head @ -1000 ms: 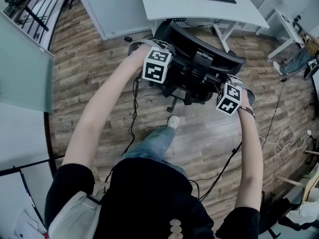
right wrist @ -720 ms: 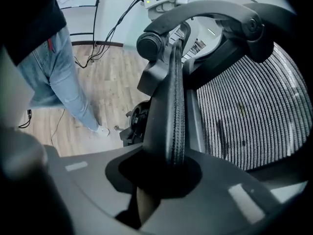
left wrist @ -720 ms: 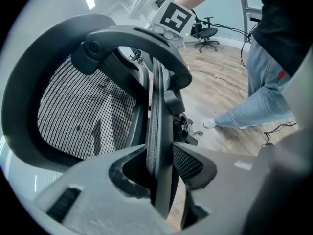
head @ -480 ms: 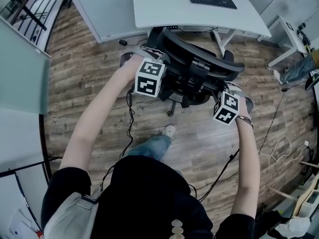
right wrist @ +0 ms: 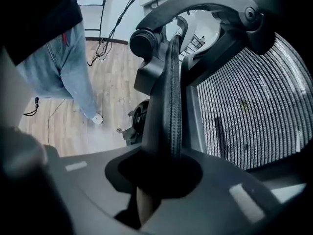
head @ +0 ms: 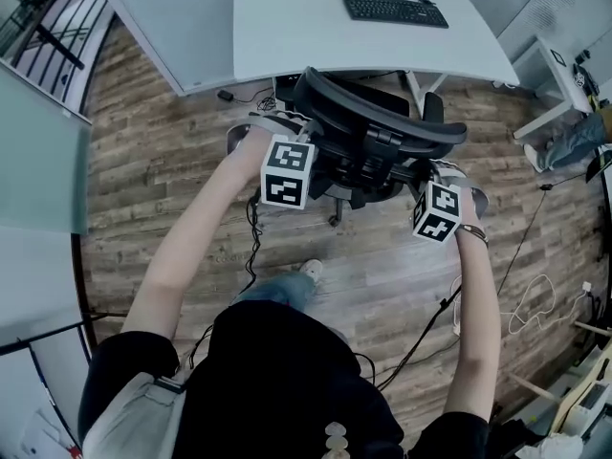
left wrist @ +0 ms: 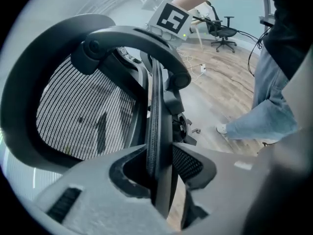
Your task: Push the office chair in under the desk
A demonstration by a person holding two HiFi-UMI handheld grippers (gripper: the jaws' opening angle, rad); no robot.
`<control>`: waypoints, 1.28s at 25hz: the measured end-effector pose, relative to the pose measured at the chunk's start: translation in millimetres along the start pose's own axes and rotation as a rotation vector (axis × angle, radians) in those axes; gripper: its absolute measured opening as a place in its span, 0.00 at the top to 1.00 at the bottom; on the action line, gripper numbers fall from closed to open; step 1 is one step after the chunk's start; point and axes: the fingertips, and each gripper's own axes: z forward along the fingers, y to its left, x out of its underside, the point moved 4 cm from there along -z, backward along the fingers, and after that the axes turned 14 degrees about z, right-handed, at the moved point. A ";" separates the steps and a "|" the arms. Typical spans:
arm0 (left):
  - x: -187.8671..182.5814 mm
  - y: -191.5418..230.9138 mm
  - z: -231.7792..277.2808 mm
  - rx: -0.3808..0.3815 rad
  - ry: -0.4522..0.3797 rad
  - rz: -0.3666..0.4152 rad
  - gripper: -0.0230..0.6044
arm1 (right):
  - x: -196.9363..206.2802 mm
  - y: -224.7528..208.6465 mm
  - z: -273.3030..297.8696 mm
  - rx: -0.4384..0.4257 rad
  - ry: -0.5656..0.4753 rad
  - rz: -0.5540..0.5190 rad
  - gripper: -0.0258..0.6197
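Head view: office chair [head: 381, 127] faces the white surface [head: 287, 41], backrest just short of its near edge | Left gripper view: left hand-held gripper [left wrist: 159, 176] clamped on backrest rim [left wrist: 155, 106] | Right gripper view: right hand-held gripper [right wrist: 164, 174] clamped on opposite rim [right wrist: 171, 92]

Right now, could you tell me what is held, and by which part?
Black mesh-backed office chair: left hand-held gripper and right hand-held gripper clamp its backrest's side edges.

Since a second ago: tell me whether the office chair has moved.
Yes. In the head view the office chair has rolled slightly forward toward the white desk, and rightward along its front edge.
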 end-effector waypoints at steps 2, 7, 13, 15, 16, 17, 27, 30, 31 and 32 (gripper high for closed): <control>-0.2 -2.2 4.9 -0.011 0.010 -0.010 0.73 | 1.8 -1.1 5.8 0.006 -0.006 -0.015 0.85; -2.0 10.2 16.4 -0.032 0.030 -0.043 0.73 | 10.4 -18.1 16.5 0.008 -0.019 -0.042 0.85; -10.6 39.3 33.0 -0.039 0.047 -0.073 0.73 | 30.0 -51.2 26.5 -0.006 -0.032 -0.062 0.85; -11.9 45.3 37.3 -0.039 0.052 -0.084 0.72 | 34.2 -58.8 29.8 -0.011 -0.036 -0.071 0.85; -12.7 48.4 39.3 -0.041 0.054 -0.088 0.72 | 36.2 -62.7 31.2 -0.013 -0.037 -0.075 0.85; -13.6 51.3 41.2 -0.043 0.057 -0.093 0.72 | 38.2 -66.4 32.6 -0.015 -0.038 -0.079 0.85; -20.1 104.8 71.2 -0.023 0.106 -0.172 0.72 | 64.8 -129.2 53.3 -0.035 -0.069 -0.141 0.85; -22.3 101.3 75.5 -0.032 0.125 -0.198 0.72 | 66.9 -130.8 58.4 -0.032 -0.080 -0.171 0.85; -23.5 101.4 76.9 -0.035 0.130 -0.207 0.72 | 68.1 -132.6 59.7 -0.033 -0.084 -0.181 0.85; -24.7 102.7 78.4 -0.036 0.136 -0.216 0.72 | 69.6 -135.4 61.1 -0.036 -0.089 -0.190 0.85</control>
